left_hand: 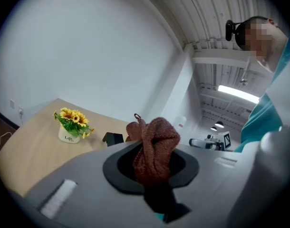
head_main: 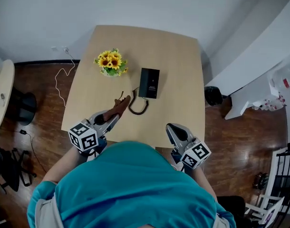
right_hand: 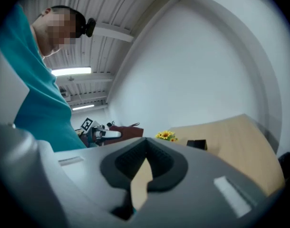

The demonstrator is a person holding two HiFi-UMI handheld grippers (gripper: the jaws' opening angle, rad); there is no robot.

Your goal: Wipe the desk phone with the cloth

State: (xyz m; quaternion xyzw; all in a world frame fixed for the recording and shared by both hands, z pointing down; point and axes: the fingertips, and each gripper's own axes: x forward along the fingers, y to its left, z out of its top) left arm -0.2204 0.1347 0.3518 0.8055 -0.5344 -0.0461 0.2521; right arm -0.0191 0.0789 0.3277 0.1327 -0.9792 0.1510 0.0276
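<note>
Right, head view first: light wooden table (head_main: 180, 70) w/ a black rectangular desk phone (head_main: 149, 82) lying near its middle, its black coiled cord (head_main: 138, 109) looping toward me off the near left corner. Yellow sunflowers in a small white pot (head_main: 111, 62) stand to the phone's left, apart from it. My left gripper (head_main: 111, 118) reaches in over the near edge, clamped on a rust-brown knitted cloth (head_main: 120, 106); the cloth's free end sits just beside the cord loop, short of the phone body. My right gripper (head_main: 176, 131) hangs at the near edge, well right of the cloth. A white cable (head_main: 64, 75) trails on the dark wood floor left of the table. Left gripper view: jaws pinch the cloth (left_hand: 152, 151), which bunches up btwn them and hides part of the phone (left_hand: 113, 138) behind; the flower pot (left_hand: 72, 120) is further left on the tabletop (left_hand: 31, 151), and the other gripper (left_hand: 211, 143) shows off to the right. Right gripper view: jaw tips meet w/ nothing btwn them, only a sliver of table colour lower down. Phone (right_hand: 197, 144) and flowers (right_hand: 166, 135) lie small beyond, the table (right_hand: 240, 141) stretching right; the left gripper (right_hand: 104, 133) w/ the cloth (right_hand: 126, 129) is at the far left.
</note>
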